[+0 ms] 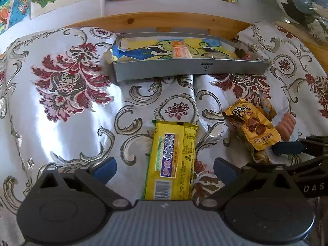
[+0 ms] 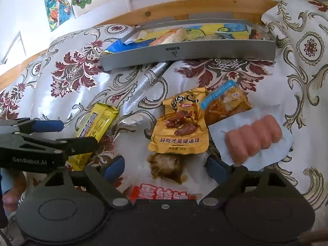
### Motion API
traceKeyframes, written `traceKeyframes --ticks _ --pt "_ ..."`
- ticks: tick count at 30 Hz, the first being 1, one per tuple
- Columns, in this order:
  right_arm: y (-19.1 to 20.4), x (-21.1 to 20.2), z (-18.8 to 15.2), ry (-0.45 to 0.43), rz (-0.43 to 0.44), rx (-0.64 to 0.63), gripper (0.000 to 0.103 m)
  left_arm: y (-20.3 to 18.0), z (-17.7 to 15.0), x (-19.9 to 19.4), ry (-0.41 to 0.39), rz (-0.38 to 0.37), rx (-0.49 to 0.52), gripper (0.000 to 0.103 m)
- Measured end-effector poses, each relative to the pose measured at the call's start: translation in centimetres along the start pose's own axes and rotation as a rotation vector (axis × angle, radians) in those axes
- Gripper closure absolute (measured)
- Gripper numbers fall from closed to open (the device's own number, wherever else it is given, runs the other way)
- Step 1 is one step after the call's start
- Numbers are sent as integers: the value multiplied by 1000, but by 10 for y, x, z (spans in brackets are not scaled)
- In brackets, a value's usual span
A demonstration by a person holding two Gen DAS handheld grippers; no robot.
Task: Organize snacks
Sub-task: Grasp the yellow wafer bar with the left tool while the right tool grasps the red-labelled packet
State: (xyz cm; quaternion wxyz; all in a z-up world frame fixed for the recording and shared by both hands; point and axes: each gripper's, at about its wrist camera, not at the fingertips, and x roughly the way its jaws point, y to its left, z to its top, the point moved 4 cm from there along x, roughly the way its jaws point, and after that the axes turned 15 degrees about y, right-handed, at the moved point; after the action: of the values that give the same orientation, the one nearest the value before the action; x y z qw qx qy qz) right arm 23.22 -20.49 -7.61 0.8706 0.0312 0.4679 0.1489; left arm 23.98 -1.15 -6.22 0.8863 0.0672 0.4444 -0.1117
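Floral brocade cloth (image 1: 67, 106) covers the surface, with a wooden rail and drawings on the wall behind. Grey tray (image 1: 190, 69) sits at the back, a few wrapped snacks in it. In front of the tray: yellow bar (image 1: 172, 160) lies between the left gripper (image 1: 165, 169) fingers, jaws apart, not touching. Orange packet (image 2: 181, 123) sits ahead of the right gripper (image 2: 165, 169), jaws apart, empty. Sausage pack (image 2: 253, 138) lies just right of the packet.
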Motion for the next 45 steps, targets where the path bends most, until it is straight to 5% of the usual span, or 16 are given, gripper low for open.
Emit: traceKeyframes --ticks 7,12,20,35,45 --pt "0 3 1 3 -14 -3 25 -1 0 6 18 -33 8 11" --pt "5 3 -1 13 -28 -13 38 3 1 8 30 -61 -7 30" --pt "4 2 -2 14 -22 13 39 3 -1 12 61 -52 3 49" --pt "7 -1 -3 12 -31 -3 56 2 -3 8 78 -52 -28 51" --pt "9 -2 -7 48 -105 9 39 4 -3 5 79 -61 -43 51"
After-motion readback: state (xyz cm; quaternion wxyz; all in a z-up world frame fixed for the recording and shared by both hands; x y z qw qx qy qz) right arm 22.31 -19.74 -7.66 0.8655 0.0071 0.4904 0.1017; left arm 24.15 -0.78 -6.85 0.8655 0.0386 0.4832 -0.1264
